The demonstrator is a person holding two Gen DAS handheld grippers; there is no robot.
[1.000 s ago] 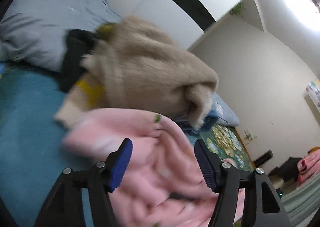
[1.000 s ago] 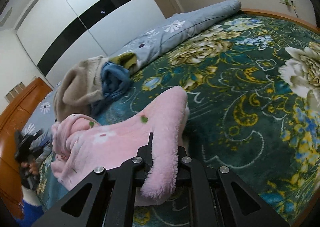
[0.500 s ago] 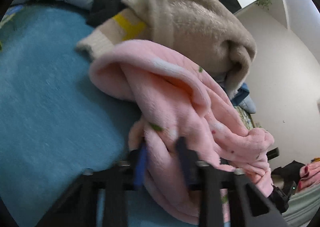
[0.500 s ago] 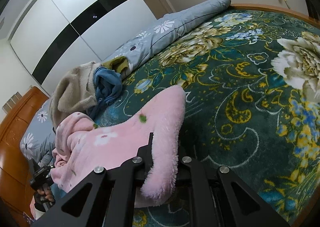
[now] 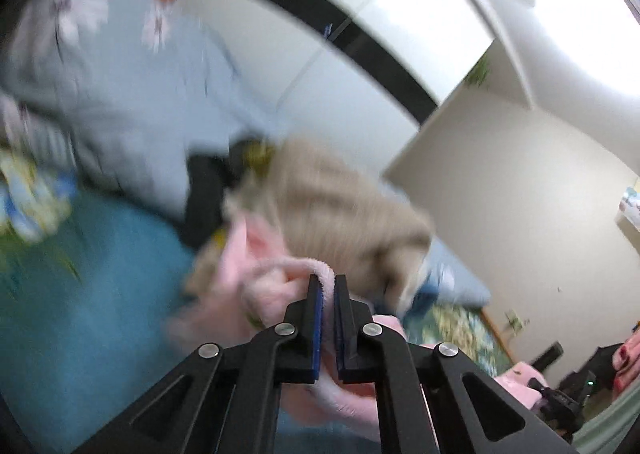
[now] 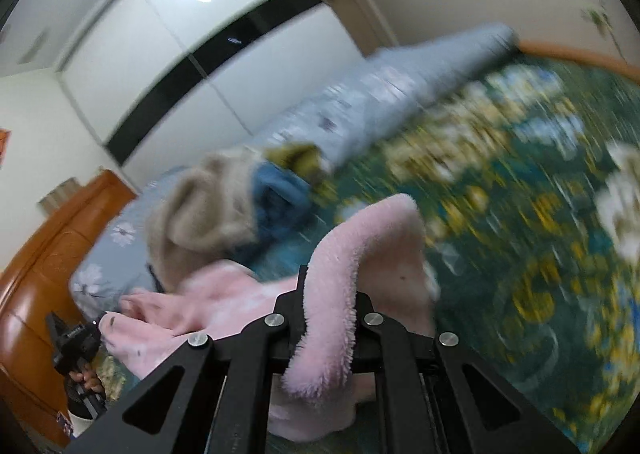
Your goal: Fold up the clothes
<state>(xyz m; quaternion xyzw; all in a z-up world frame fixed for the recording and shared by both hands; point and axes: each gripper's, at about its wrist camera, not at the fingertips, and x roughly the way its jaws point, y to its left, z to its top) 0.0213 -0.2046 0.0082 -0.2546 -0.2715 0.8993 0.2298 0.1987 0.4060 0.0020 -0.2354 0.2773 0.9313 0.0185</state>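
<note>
A fluffy pink garment (image 5: 276, 294) is bunched on the bed. My left gripper (image 5: 328, 286) is shut on a fold of its edge, and the cloth shows between the blue pads. My right gripper (image 6: 330, 294) is shut on another end of the pink garment (image 6: 344, 278), which drapes over its jaws and hangs down. The garment stretches between the two grippers, lifted off the bed. The left gripper also shows in the right wrist view (image 6: 76, 338) at the far left. Both views are blurred.
A beige fleece garment (image 5: 344, 210) lies on a pile with dark and blue clothes (image 6: 280, 190) behind the pink one. A grey floral duvet (image 6: 380, 94) runs along the bed's back. The green floral bedspread (image 6: 520, 214) spreads right. A wooden headboard (image 6: 48, 254) stands left.
My left gripper has closed on the pink garment's edge and lifted it. My right gripper has kept its hold and raised its end; both views have swung upward.
</note>
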